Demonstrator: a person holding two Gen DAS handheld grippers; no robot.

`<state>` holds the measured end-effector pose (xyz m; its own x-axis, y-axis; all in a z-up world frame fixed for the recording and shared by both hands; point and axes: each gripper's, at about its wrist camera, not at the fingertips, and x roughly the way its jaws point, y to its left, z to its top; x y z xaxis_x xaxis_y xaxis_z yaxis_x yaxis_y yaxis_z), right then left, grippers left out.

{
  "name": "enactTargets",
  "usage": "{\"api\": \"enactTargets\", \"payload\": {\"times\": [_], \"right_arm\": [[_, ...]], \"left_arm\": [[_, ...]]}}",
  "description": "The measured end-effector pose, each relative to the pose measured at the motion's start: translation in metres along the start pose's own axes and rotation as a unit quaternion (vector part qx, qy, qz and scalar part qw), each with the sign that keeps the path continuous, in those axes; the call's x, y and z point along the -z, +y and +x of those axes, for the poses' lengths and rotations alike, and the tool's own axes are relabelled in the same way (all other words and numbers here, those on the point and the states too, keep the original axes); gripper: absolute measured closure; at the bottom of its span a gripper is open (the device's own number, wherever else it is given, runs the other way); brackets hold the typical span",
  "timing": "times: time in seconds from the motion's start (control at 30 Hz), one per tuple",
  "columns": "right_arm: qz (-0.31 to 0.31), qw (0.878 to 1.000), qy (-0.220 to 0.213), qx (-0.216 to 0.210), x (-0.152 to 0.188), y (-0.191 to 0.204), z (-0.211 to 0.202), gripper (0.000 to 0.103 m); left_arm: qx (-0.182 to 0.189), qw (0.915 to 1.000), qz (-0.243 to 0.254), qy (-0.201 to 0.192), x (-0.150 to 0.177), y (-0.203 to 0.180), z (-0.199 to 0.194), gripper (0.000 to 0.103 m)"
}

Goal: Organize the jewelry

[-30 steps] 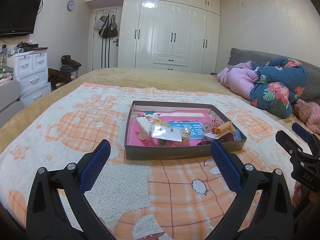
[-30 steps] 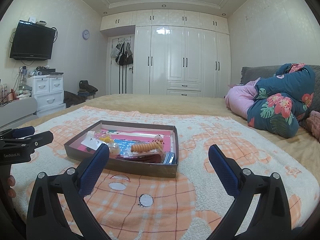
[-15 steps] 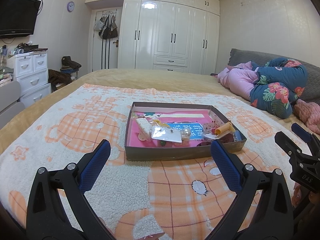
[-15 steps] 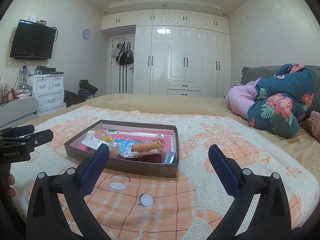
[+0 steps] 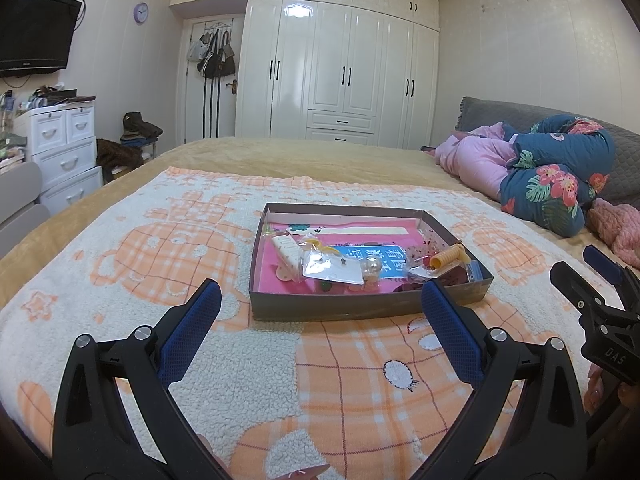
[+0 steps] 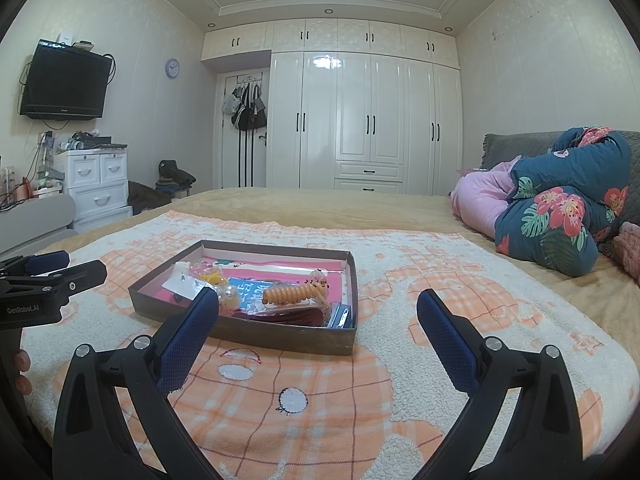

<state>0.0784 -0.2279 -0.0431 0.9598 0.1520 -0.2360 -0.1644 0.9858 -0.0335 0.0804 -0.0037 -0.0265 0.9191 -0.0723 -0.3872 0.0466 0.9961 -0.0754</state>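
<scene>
Bedroom: shallow brown cardboard tray point(image 5: 360, 308) of small packets and trinkets sits on peach check blanket point(image 5: 340, 380).
Left gripper point(image 5: 320, 306) and right gripper point(image 6: 318, 316) gape empty; sorted or waiting, I cannot tell.

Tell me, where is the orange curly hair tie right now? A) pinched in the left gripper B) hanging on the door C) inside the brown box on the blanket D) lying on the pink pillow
C: the orange curly hair tie lies among the packets inside the brown box, and both the left gripper and right gripper are open and empty.
</scene>
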Motion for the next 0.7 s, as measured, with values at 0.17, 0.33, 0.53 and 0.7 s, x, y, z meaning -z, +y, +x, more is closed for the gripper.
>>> {"api": "enactTargets", "payload": {"times": [0.17, 0.33, 0.53, 0.7], "right_arm": [[0.0, 1.0, 0.0, 0.0, 0.0, -0.0003, -0.0003, 0.006], [0.0, 1.0, 0.0, 0.0, 0.0001, 0.0006, 0.0003, 0.006], [0.0, 1.0, -0.001, 0.002, 0.0002, 0.0006, 0.0001, 0.006], [-0.002, 1.0, 0.0, 0.003, 0.0019, 0.0003, -0.0004, 0.006]], "left_arm": [[0.0, 1.0, -0.001, 0.0, -0.0001, -0.0004, -0.0003, 0.011], [-0.001, 1.0, 0.0, 0.0, 0.0, -0.0003, -0.0001, 0.011], [-0.002, 1.0, 0.0, 0.0, -0.0002, -0.0007, -0.0001, 0.011], [-0.007, 1.0, -0.003, 0.003, 0.0003, -0.0016, 0.0014, 0.011]]}}
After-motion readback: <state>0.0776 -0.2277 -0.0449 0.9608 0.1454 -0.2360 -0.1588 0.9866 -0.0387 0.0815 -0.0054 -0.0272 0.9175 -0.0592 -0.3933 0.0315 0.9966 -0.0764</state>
